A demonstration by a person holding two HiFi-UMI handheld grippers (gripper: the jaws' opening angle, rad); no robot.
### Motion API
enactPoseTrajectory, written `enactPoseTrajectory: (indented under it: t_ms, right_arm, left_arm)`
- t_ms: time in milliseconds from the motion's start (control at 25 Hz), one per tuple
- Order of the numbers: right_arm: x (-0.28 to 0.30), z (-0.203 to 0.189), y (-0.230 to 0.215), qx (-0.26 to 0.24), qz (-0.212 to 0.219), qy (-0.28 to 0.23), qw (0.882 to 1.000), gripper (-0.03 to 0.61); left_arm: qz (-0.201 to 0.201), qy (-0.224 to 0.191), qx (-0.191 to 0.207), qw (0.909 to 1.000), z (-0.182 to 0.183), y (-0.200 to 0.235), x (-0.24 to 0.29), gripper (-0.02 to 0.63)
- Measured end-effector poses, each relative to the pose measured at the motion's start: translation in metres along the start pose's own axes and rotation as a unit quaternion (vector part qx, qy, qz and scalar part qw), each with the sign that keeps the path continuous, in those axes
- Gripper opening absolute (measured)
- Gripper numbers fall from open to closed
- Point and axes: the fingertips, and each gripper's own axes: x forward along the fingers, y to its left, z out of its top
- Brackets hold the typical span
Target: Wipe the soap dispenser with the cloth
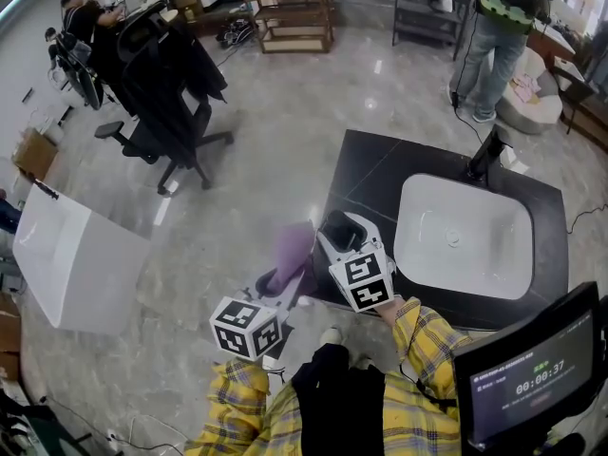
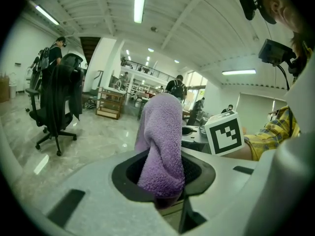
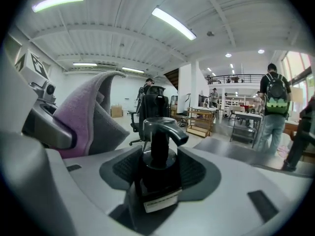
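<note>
Contact looks not yet made: the cloth [image 2: 162, 136] stands near the dispenser [image 3: 158, 151], at its 9 o'clock in the head view, and I see no touch between them. The left gripper [image 2: 161, 181] pinches the cloth's lower fold, leaving a thick bunch poking up toward 12 o'clock. The right gripper [image 3: 158, 181] is clamped on the dispenser's dark body and holds it upright, with the pump spout turned to 3 o'clock in that gripper's view. Both hang in the air over the counter [image 1: 380, 179] edge, at 9 o'clock of the sink [image 1: 463, 236].

To wipe well, I would bring the free bunch of cloth, not the jaws, against the pump head and neck. Strokes should be light and run downward, so the bottle does not twist in its clamp. The right gripper should probably turn the bottle to show each face. The body under the jaws likely stays unwiped unless it is regripped.
</note>
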Motion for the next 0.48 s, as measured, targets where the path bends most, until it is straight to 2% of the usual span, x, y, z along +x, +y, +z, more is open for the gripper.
enactPoseTrajectory:
  t_ms: [160, 240, 360, 480]
  right_arm:
    - [-0.0023, -0.0011, -0.003, 0.031, -0.044, 0.004, 0.999, 0.213]
    - [-0.0024, -0.002, -0.0034, 0.046, -0.052, 0.003, 0.998, 0.213]
    - [-0.0003, -0.0041, -0.0031, 0.05, -0.024, 0.001, 0.998, 0.213]
    - [-0.0007, -0.0016, 0.0017, 0.0, 0.031, -0.005, 1.0, 0.214]
  left_arm:
    - [-0.002, -0.001, -0.002, 1.0, -0.0004, -0.0032, 0.0014, 0.086]
    - [-0.004, -0.002, -0.002, 1.0, 0.0008, -0.0036, 0.0022, 0.087]
    - [-0.004, -0.002, -0.002, 1.0, 0.0008, -0.0021, 0.0023, 0.087]
    - [-0.002, -0.001, -0.003, 1.0, 0.0001, 0.0008, 0.0011, 0.087]
